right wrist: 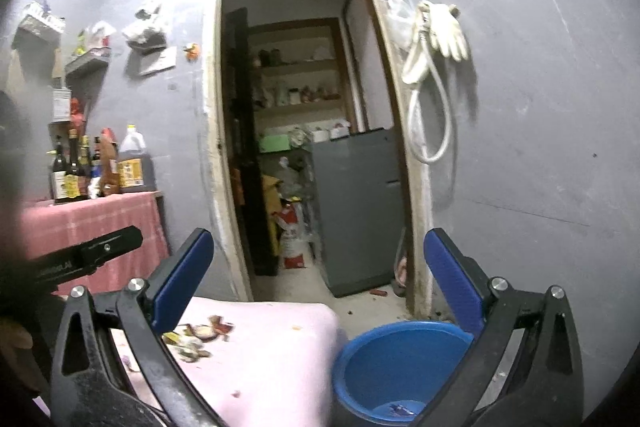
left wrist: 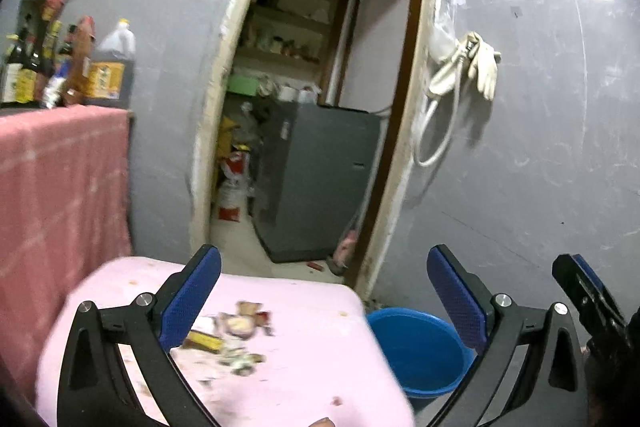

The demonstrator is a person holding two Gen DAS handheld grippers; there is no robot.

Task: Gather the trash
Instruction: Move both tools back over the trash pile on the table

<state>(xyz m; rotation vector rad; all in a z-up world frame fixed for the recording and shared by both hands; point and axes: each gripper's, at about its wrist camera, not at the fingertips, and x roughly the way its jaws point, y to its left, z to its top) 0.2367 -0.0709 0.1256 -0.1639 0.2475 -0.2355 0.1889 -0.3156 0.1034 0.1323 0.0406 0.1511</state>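
A small heap of trash (left wrist: pixel 236 335), wrappers and food scraps, lies on a pink table top (left wrist: pixel 304 367). It also shows in the right wrist view (right wrist: pixel 198 339) on the same table (right wrist: pixel 272 359). A blue bucket (left wrist: pixel 420 351) stands on the floor to the table's right; in the right wrist view the bucket (right wrist: pixel 396 367) holds a scrap at its bottom. My left gripper (left wrist: pixel 324 287) is open and empty above the table. My right gripper (right wrist: pixel 318 271) is open and empty, above the table's right edge and the bucket. The right gripper's tip shows in the left view (left wrist: pixel 580 287).
A pink-clothed counter (left wrist: pixel 60 179) with several bottles (left wrist: pixel 48 67) stands at the left. An open doorway (left wrist: pixel 320 107) ahead leads to a storeroom with a grey fridge (left wrist: pixel 320 183). A white hose and gloves (left wrist: pixel 468 67) hang on the grey wall.
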